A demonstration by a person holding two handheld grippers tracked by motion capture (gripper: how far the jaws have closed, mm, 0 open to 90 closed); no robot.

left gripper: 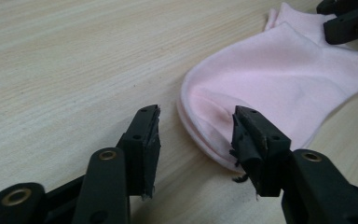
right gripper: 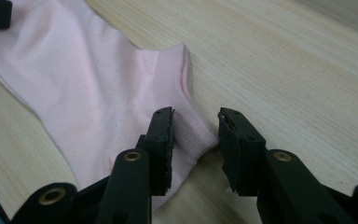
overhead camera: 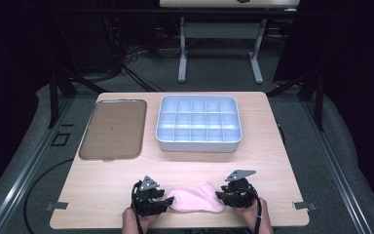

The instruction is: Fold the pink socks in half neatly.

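On the near edge of the bench (overhead camera: 185,165), seen from the high view, your pink sock (overhead camera: 196,200) lies flat between your two tools: the left hand-held gripper (overhead camera: 164,201) sits at its rounded toe end and the right hand-held gripper (overhead camera: 222,195) at its cuff end. Farther back and well apart from the sock stand a brown tray (overhead camera: 113,129) and, beside it, a pale compartment box (overhead camera: 198,123), neither blocking your reach. Your hands are cut off by the lower frame edge, and from up here you cannot tell how far either pair of jaws is parted. Along the left gripper view, your jaws stand apart around the toe edge of the sock (left gripper: 279,79); one pad overlaps the fabric, the other rests over bare wood, so nothing is clamped. Your other tool's black tips are cut off at the top right corner. Along the right gripper view, the jaws are apart astride the cuff corner of the sock (right gripper: 98,93), with a gap visible beside the right pad.
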